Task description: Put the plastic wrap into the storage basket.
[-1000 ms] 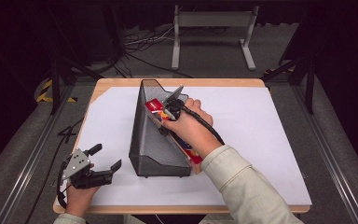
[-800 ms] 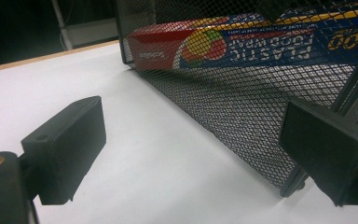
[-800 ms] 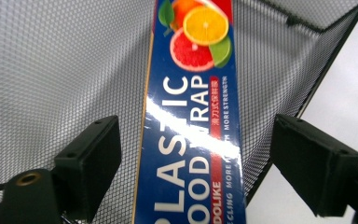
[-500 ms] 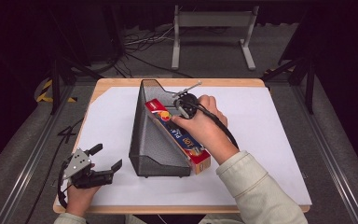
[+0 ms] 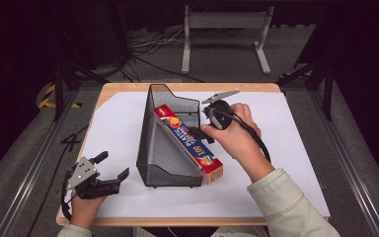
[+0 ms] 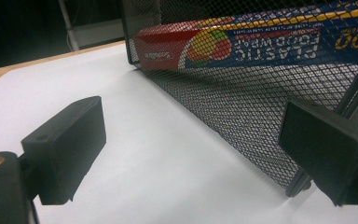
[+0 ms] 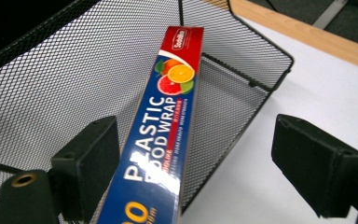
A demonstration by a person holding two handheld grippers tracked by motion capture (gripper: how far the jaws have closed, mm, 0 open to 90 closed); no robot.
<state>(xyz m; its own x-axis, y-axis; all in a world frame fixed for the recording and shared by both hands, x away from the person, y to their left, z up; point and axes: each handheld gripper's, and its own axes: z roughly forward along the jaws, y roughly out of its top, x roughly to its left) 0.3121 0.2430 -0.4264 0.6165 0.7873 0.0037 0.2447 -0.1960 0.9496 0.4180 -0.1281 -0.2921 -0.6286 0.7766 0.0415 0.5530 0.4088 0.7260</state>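
Lengthwise, the plastic wrap box [image 5: 187,141] slants in the mesh holder [image 5: 165,153], red end up toward the far wall; right gripper [image 5: 201,132] jaws, just opening, stand apart off it, left gripper [image 5: 112,165] likewise apart

Room was dark; grey carpet floor [image 5: 24,163], cables [image 5: 148,49] and white metal stand [image 5: 224,29] at far end.

Overhead light is brightening the white table cover [image 5: 296,148] while the surroundings are sinking into darkness; soft shadows are falling beneath things; near jaws are perhaps blurring slightly.
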